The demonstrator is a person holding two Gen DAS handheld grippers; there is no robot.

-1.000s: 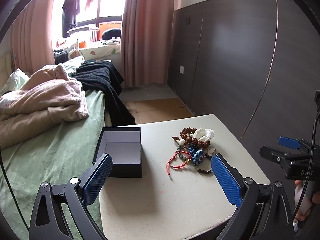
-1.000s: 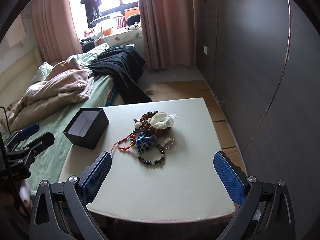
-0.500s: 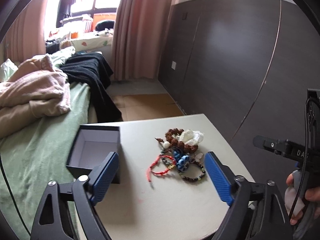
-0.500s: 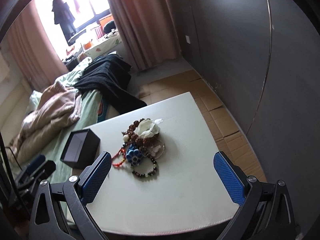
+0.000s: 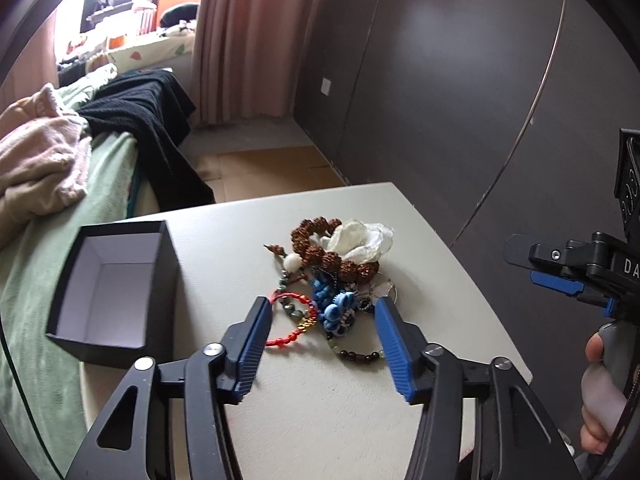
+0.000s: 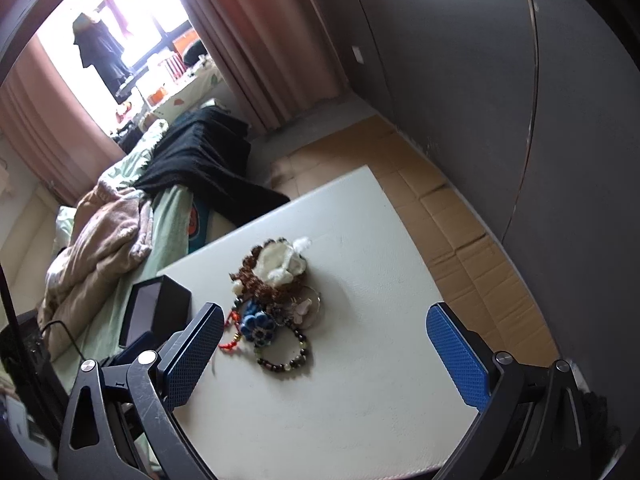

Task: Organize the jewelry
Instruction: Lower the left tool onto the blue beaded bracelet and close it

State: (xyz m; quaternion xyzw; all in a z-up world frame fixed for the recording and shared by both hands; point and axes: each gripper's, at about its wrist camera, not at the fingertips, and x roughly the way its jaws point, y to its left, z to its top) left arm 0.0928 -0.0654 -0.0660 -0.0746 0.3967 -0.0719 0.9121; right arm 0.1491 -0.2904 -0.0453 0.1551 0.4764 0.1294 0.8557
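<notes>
A tangle of jewelry [image 5: 336, 288] lies mid-table: a brown bead bracelet [image 5: 320, 248], a white fabric flower [image 5: 360, 238], a red cord bracelet [image 5: 296, 320], a blue flower piece [image 5: 340, 312] and a dark bead bracelet [image 5: 360, 356]. My left gripper [image 5: 323, 308] hovers just in front of the pile. Its jaws are closing, with the red cord and blue flower framed between them, and the pads press on nothing. An open black box [image 5: 112, 292] with a white inside stands to the left. My right gripper [image 6: 324, 312] stands wide open before the same pile [image 6: 276, 300], with nothing in it.
The white table [image 5: 320, 420] ends close to a dark panelled wall [image 5: 440, 120] on the right. A bed [image 5: 48, 240] with a pink blanket and black garment borders the left side. A hand [image 5: 600, 400] holds the right gripper's handle. Cardboard [image 6: 460, 220] covers the floor beyond.
My left gripper has come down and nearer to the jewelry pile, and its jaws have narrowed around it. The right gripper has rolled and moved closer to the table, still wide open.
</notes>
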